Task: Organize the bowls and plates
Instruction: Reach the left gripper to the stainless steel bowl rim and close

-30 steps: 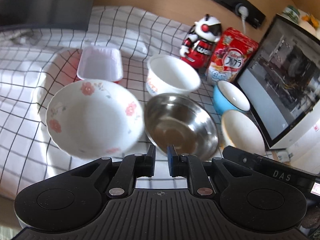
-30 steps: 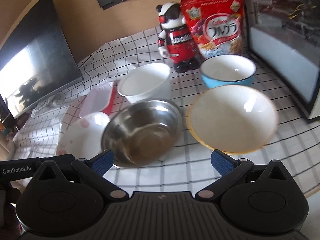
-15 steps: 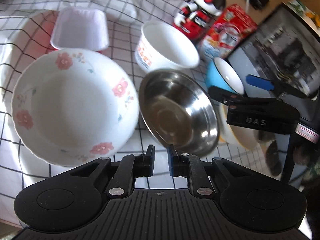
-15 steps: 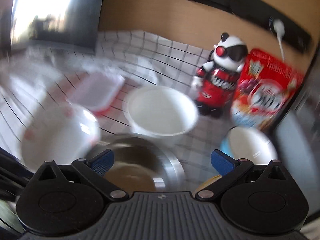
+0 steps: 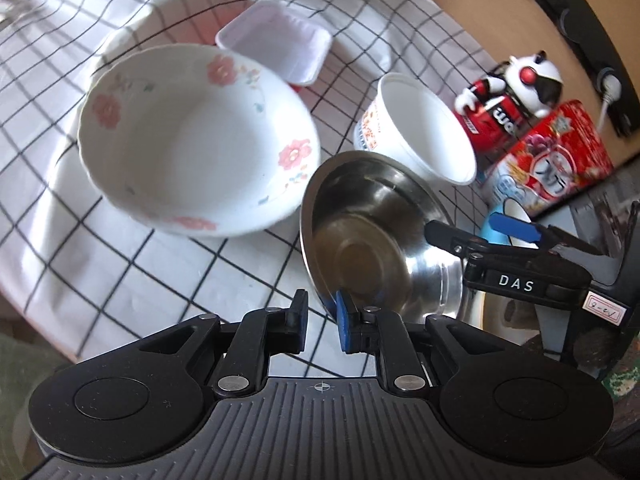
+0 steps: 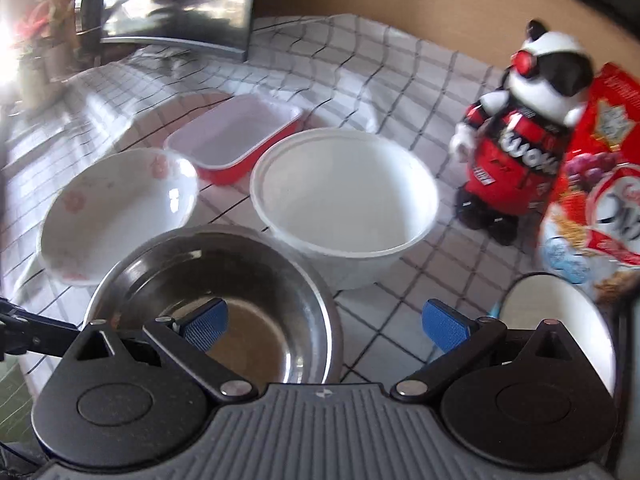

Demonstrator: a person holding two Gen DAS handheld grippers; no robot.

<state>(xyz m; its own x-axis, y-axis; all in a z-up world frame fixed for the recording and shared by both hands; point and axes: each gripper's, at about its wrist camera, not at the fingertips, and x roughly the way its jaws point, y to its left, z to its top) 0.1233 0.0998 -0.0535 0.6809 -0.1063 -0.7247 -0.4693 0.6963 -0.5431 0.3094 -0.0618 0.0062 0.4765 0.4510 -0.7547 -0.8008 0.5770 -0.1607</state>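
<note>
A white floral bowl sits on the checked cloth beside a steel bowl. Behind them stand a white paper bowl and a white tray with red sides. My left gripper is low at the steel bowl's near rim. Its jaws are opening from a narrow gap, and the rim shows at the right pad's tip without being pressed. My right gripper is open wide over the steel bowl, whose right rim lies between its pads. It also shows in the left wrist view as the right gripper.
A toy robot and a red cereal bag stand at the back right, with a blue-sided bowl in front of them. A dark monitor stands at the back left. The cloth's edge falls away near left.
The right gripper swept left from above the yellow-rimmed bowl to the steel bowl. The left gripper dropped closer to the steel bowl's rim. Both views rolled.
</note>
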